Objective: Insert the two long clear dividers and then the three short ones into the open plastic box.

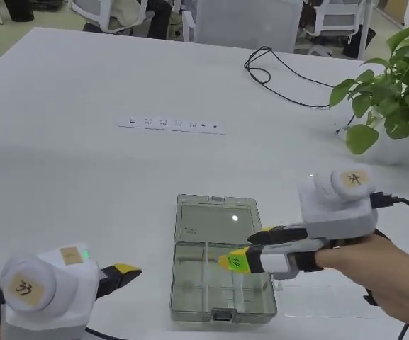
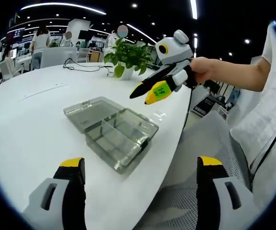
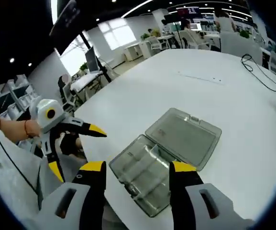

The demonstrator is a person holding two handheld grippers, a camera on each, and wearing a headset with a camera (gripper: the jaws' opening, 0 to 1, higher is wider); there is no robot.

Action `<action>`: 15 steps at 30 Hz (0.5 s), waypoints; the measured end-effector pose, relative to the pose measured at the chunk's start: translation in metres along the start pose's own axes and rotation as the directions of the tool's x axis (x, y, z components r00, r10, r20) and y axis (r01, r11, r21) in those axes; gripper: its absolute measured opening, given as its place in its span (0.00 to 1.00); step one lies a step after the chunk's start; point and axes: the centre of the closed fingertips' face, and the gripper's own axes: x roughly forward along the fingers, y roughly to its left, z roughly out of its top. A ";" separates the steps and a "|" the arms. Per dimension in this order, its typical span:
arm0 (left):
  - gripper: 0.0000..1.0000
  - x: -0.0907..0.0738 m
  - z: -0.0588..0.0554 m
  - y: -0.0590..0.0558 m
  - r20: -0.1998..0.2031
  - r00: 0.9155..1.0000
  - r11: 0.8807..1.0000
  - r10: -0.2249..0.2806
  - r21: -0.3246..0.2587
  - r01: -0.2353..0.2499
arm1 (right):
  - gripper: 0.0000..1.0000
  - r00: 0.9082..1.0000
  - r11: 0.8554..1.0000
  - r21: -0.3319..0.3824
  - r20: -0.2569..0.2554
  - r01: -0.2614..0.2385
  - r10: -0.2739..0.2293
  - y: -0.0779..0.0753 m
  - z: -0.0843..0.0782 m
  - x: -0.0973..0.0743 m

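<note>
The open clear plastic box (image 1: 222,263) lies on the white table, lid (image 1: 217,218) flat behind the base. Clear dividers (image 1: 206,273) stand in the base and split it into compartments; how many I cannot tell. My right gripper (image 1: 247,248) hovers open over the base's right side with nothing between its jaws. From its own view, the right gripper (image 3: 138,167) looks down on the box (image 3: 161,153). My left gripper (image 1: 115,278) waits left of the box, near the table's front edge. In its own view, the left gripper (image 2: 140,165) is wide open and holds nothing, with the box (image 2: 114,129) ahead.
A white power strip (image 1: 170,125) lies mid-table behind the box. A potted plant (image 1: 395,92) stands at the far right, with a black cable (image 1: 282,71) looped beside it. Office chairs line the far edge. A faint clear sheet (image 1: 317,301) lies right of the box.
</note>
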 end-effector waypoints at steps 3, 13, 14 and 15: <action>1.00 -0.001 0.001 0.000 0.006 1.000 1.000 0.005 0.001 -0.005 | 0.57 1.000 0.999 -0.047 -0.012 -0.006 0.005 -0.002 -0.006 -0.007; 1.00 0.000 0.003 -0.004 0.012 1.000 1.000 0.002 0.005 -0.002 | 0.64 0.999 0.983 -0.180 -0.051 -0.026 0.017 -0.016 -0.027 -0.033; 1.00 0.000 0.004 -0.005 0.013 1.000 1.000 0.002 0.008 -0.002 | 0.64 0.998 0.983 -0.184 -0.056 -0.026 0.016 -0.018 -0.030 -0.035; 1.00 0.000 0.004 -0.005 0.014 1.000 1.000 0.002 0.013 -0.002 | 0.65 0.997 0.980 -0.196 -0.072 -0.031 0.017 -0.020 -0.033 -0.037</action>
